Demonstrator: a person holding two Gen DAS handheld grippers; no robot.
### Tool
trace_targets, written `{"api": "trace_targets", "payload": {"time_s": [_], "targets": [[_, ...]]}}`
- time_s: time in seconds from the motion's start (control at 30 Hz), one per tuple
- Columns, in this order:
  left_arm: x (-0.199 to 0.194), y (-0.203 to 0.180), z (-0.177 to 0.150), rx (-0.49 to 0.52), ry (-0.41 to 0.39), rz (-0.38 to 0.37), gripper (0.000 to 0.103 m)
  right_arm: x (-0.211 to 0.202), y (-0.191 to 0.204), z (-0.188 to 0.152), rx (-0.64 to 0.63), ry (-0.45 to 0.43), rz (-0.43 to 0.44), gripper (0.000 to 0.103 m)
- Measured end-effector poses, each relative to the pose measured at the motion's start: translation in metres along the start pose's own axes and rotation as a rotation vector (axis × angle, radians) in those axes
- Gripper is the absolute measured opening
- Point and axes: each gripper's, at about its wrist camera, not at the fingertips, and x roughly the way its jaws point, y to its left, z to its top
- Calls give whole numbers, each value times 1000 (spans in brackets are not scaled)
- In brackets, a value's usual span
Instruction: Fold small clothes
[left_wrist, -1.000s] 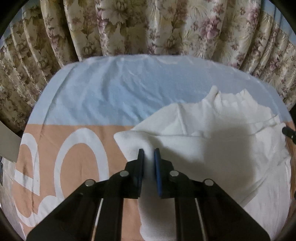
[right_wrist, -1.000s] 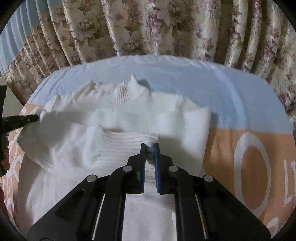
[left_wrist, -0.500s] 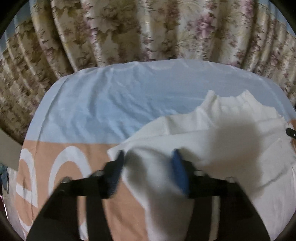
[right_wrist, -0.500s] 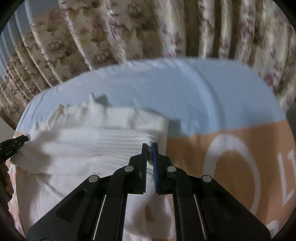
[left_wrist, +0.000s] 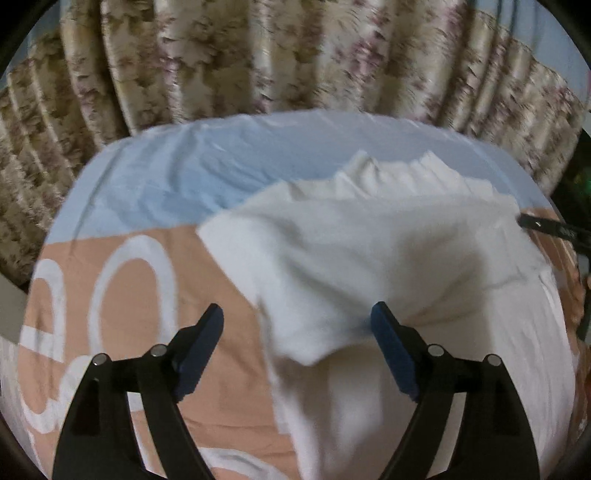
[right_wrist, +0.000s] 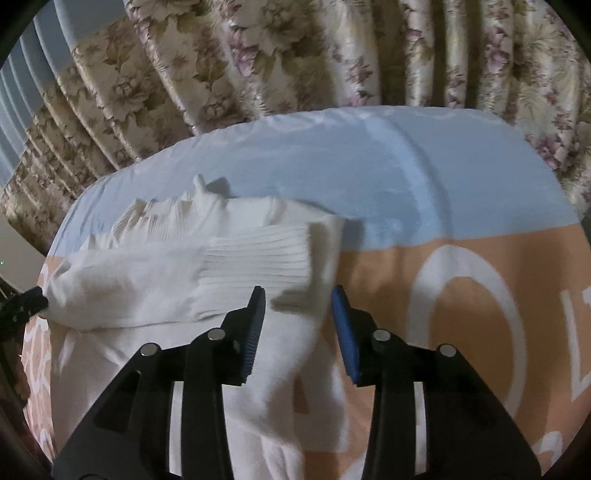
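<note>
One white sweater (left_wrist: 369, 258) lies on the bed, ribbed high collar (left_wrist: 391, 173) toward the curtain side, body running back toward the cameras. Two sleeves folded in across the chest: in the right wrist view one sleeve (right_wrist: 155, 284) crosses the front, its ribbed cuff (right_wrist: 258, 262) ending just ahead of the right gripper's tips. In the left wrist view the folded shoulder part forms a loose flap, corner hanging between the fingers; picture is motion-blurred, fine detail unclear.

Two grippers. Left gripper (left_wrist: 297, 323): jaws spread wide, blue pads, nothing clamped; sweater cloth sits between and below the fingers, touching or not, cannot tell. Right gripper (right_wrist: 297, 301): jaws apart, released, hovering over the sweater's right edge with the cuff just in front. Each view shows the other gripper's black tip at the sweater's far edge (left_wrist: 546, 229) (right_wrist: 22, 304).

One bedsheet (right_wrist: 406, 173) under the sweater: pale blue band at the far end, peach-orange band nearer, with large white ring and letter shapes printed on it. Sweater straddles both bands.

One floral curtain (right_wrist: 295, 55), pleated, beige with brown and mauve flowers, hangs behind the bed across the whole top of both views.
</note>
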Motion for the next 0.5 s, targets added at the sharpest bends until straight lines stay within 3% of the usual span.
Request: {"api": "trace_targets", "payload": {"time_s": [0.07,0.13,0.17,0.23,0.37,0.5], "targets": [[8,-3,-2,6,7,-12,80,10,4,1,-3,28,8,33],[21,-3,-4,3,43,-20,46,15,9,2,-24,38,-18,30],[23,-1,-4,-6,46,-18,45,14,11,3,-34,37,-31,21],[18,4,-3,-25,28,-31,30,5,11,6,-17,34,-17,16],[3,13,-7,-34,18,-64,29,-21,5,5,72,32,49,16],[4,26,-16,-50,58,-107,30,-38,-1,-9,148,55,98,15]]}}
